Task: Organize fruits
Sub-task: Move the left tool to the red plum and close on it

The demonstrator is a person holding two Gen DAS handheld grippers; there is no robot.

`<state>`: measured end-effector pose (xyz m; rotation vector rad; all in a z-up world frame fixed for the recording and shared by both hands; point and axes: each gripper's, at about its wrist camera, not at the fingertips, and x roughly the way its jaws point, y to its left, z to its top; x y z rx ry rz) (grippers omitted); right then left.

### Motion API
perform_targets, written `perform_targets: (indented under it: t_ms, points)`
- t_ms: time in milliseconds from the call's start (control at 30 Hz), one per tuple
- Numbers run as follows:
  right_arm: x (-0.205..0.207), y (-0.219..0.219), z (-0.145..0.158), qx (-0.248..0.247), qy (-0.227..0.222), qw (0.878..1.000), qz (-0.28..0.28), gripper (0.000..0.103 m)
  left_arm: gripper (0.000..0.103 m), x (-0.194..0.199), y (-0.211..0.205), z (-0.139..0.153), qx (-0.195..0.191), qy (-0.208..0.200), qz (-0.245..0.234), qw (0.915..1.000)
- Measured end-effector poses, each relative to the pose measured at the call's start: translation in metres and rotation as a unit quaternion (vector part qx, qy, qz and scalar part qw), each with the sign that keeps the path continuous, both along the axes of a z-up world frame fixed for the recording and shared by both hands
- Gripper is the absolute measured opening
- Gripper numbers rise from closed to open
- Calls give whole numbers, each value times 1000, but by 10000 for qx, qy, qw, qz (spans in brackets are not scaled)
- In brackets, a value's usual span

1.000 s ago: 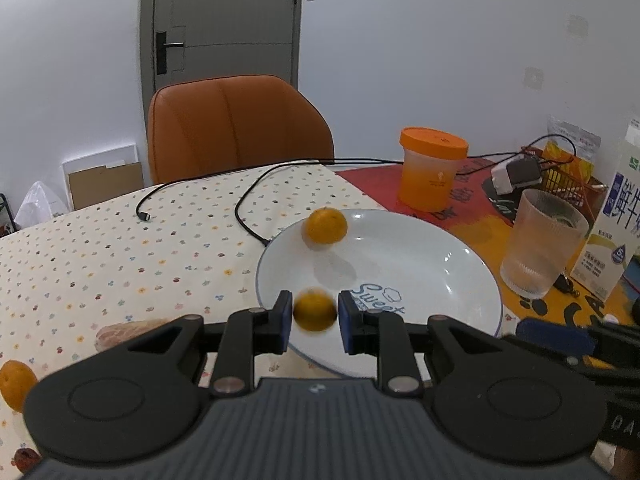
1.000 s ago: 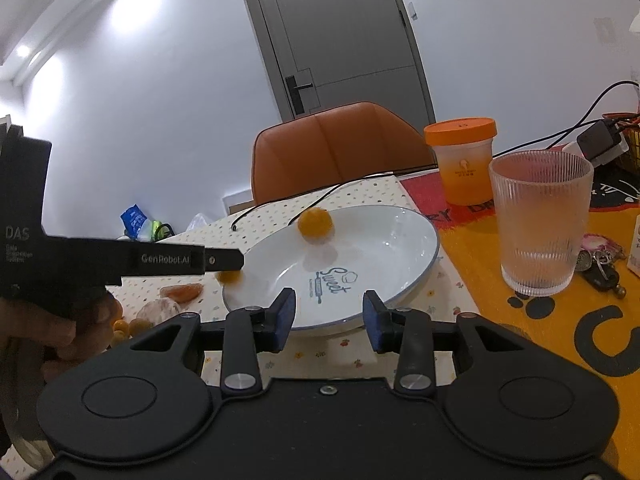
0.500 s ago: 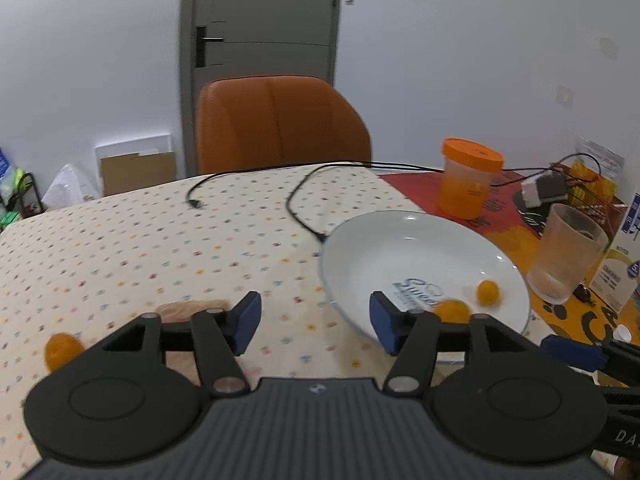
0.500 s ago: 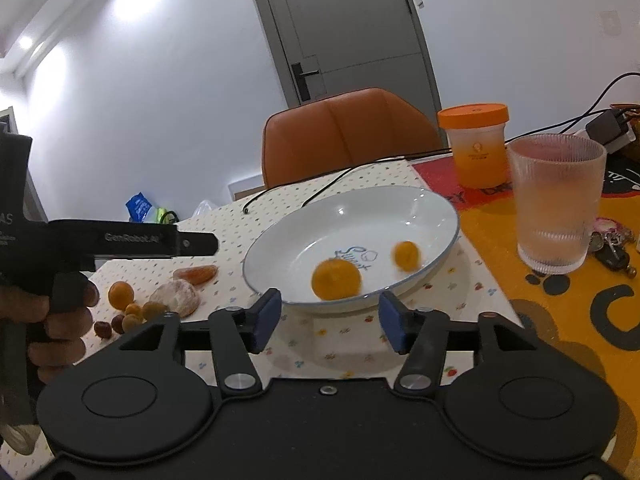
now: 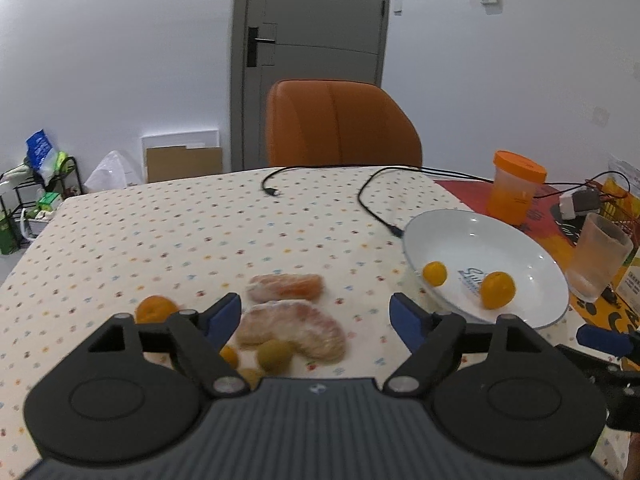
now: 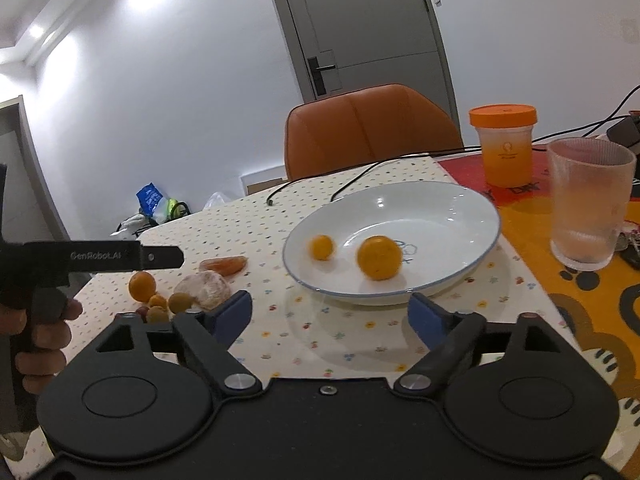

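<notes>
A white plate (image 5: 532, 254) (image 6: 448, 204) holds a small orange fruit (image 5: 435, 273) (image 6: 322, 247) and a larger one (image 5: 497, 289) (image 6: 379, 257). Left of the plate on the dotted cloth lie peeled citrus pieces (image 5: 294, 326) (image 6: 206, 288), an orange segment (image 5: 286, 286) (image 6: 224, 265), a mandarin (image 5: 154, 307) (image 6: 142, 285), a green fruit (image 5: 275, 354) and a few small round ones (image 6: 158, 307). My left gripper (image 5: 316, 318) is open and empty, hanging over the peeled pieces. My right gripper (image 6: 331, 314) is open and empty, just short of the plate's near rim.
A ribbed glass (image 6: 588, 200) (image 5: 600, 258) and an orange-lidded jar (image 6: 505, 144) (image 5: 516, 186) stand right of the plate. Black cables (image 5: 372, 196) cross the far table. An orange chair (image 5: 340, 124) stands behind. A hand (image 6: 36, 340) holds the left tool.
My left gripper let go of the small orange fruit into the plate, opened wide and swung left over the loose fruit. Both fruits rolled within the plate. My right gripper opened wider.
</notes>
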<state>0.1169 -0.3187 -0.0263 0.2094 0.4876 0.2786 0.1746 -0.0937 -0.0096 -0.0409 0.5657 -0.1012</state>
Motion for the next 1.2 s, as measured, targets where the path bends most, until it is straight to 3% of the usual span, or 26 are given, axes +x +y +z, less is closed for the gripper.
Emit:
perform_targets:
  t_ms: [167,633,967,1067,1200]
  points:
    - [0,11,2,69,8,10000,64,103,80,-11,20,-2,-60,21,163,9998]
    - [6,50,-2,-52,146,9987,478,103,80,-31,68,-20,-268,205,632,9974]
    - [12,66,-8,-106,311,9973,654,103,80,-33,83,-33,-345,310,699,9965]
    - [14,70,-10,-113,337,9970,694,103,77,-32,86,-37,-368,316,731,9961]
    - [18,77,-10,-142,357,9964,760,103,66,-32,90,-42,-438,349,752,9956]
